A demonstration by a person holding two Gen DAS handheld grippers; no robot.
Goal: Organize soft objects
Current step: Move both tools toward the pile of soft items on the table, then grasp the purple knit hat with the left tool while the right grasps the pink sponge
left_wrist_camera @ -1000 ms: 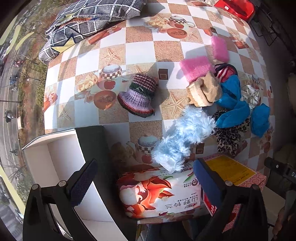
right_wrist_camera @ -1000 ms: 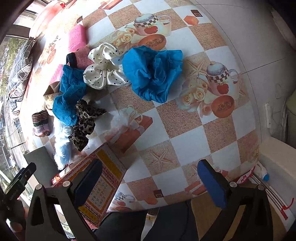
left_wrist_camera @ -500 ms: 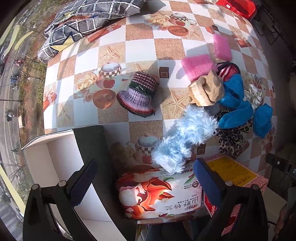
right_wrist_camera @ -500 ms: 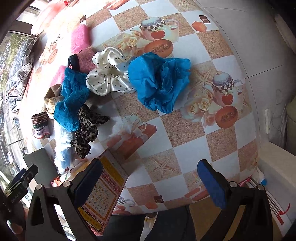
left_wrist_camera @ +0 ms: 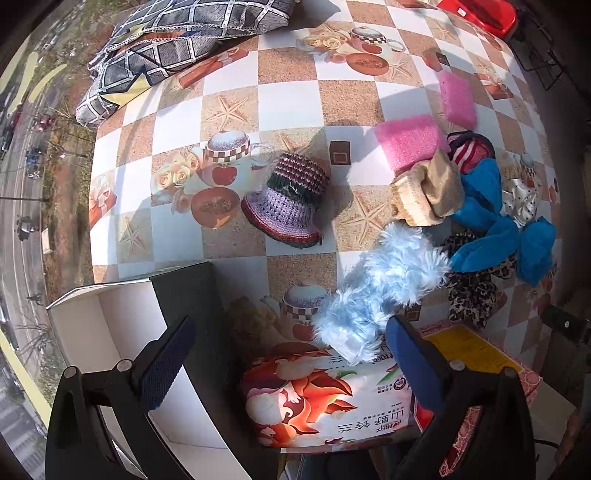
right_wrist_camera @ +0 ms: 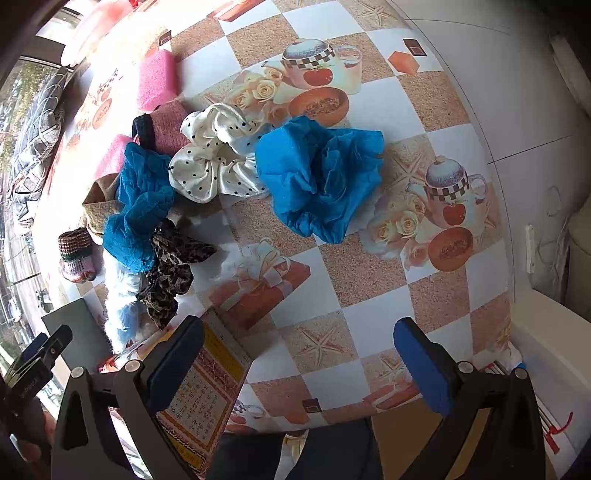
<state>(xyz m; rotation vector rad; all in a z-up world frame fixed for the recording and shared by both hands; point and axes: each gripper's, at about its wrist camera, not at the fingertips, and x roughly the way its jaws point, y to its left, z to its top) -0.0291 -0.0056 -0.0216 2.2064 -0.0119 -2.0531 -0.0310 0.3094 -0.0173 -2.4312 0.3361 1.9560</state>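
Note:
Soft items lie heaped on a patterned table: a knitted purple hat [left_wrist_camera: 291, 201], a fluffy light-blue piece [left_wrist_camera: 380, 288], two pink sponges [left_wrist_camera: 410, 142], a tan cloth [left_wrist_camera: 428, 194], blue cloths [left_wrist_camera: 495, 236], a leopard scrunchie [right_wrist_camera: 173, 269], a white dotted scrunchie [right_wrist_camera: 214, 162] and a crumpled blue cloth [right_wrist_camera: 321, 181]. My left gripper [left_wrist_camera: 291, 365] is open above a floral tissue pack [left_wrist_camera: 325, 398], with the fluffy piece just ahead. My right gripper [right_wrist_camera: 299, 365] is open over the table's near edge, short of the blue cloth.
A white open box with a black flap [left_wrist_camera: 122, 325] stands at the near left. A patterned cushion [left_wrist_camera: 177, 48] lies at the far left and a red container [left_wrist_camera: 480, 14] at the far right. A red-and-yellow box [right_wrist_camera: 207, 391] sits by the near edge.
Both grippers have drifted a little forward over the table, so the objects sit slightly lower and nearer in view. Nothing was grasped or moved.

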